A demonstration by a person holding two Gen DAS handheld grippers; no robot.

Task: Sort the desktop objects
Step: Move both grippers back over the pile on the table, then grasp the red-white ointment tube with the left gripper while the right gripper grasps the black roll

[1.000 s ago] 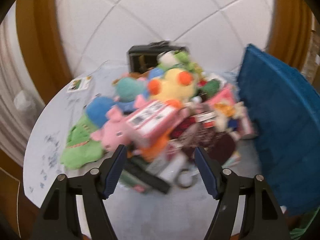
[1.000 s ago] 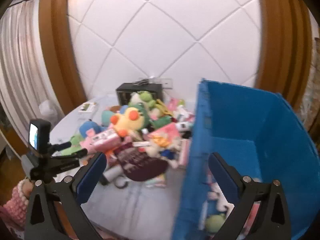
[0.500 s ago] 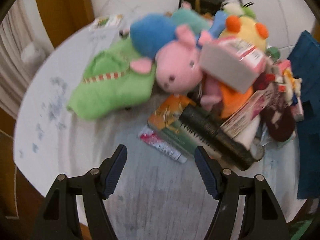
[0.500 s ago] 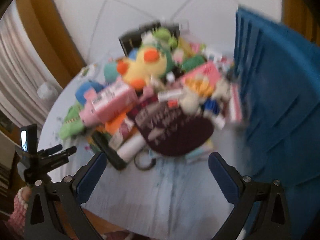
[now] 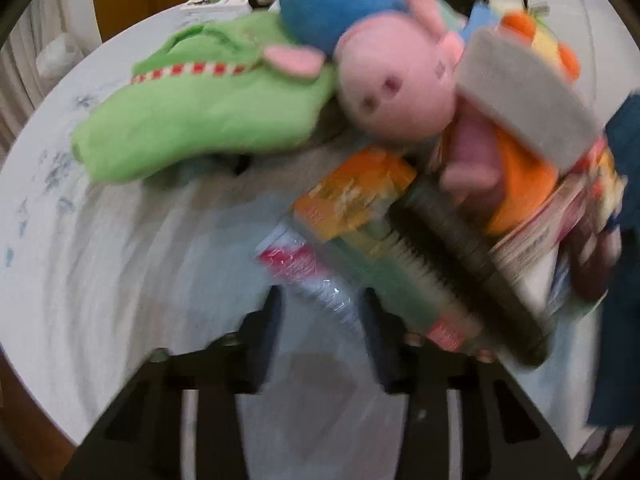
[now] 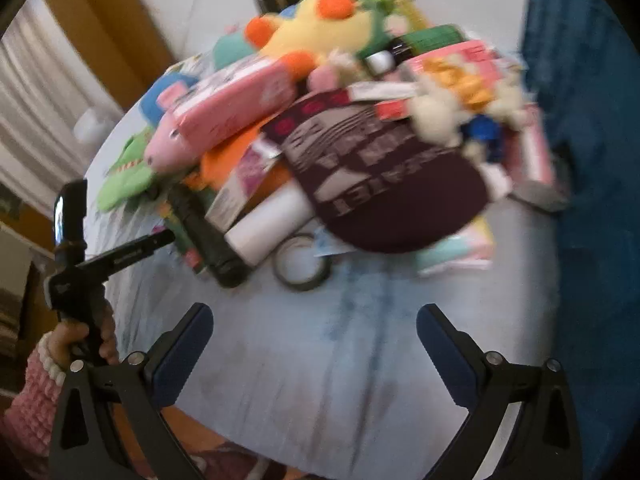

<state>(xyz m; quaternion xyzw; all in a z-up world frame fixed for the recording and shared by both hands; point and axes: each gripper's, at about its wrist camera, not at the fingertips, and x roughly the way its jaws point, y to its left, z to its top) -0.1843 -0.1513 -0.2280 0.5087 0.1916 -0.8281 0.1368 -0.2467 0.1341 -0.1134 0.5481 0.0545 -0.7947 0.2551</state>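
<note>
Pink tube (image 5: 316, 280) between left claw (image 5: 320, 312) tips — closing in

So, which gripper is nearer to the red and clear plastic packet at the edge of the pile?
Left. The left gripper has just been closing around the packet's near end. The right gripper hangs open over bare tablecloth, away from the pile.

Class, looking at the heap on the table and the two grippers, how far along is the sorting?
Barely begun. The heap, pink pig and maroon cap included, lies unsorted beside the blue crate. In hand: the left gripper, jaws just closing, flanks a red and clear packet; grip unclear. The right gripper is open and empty.
</note>
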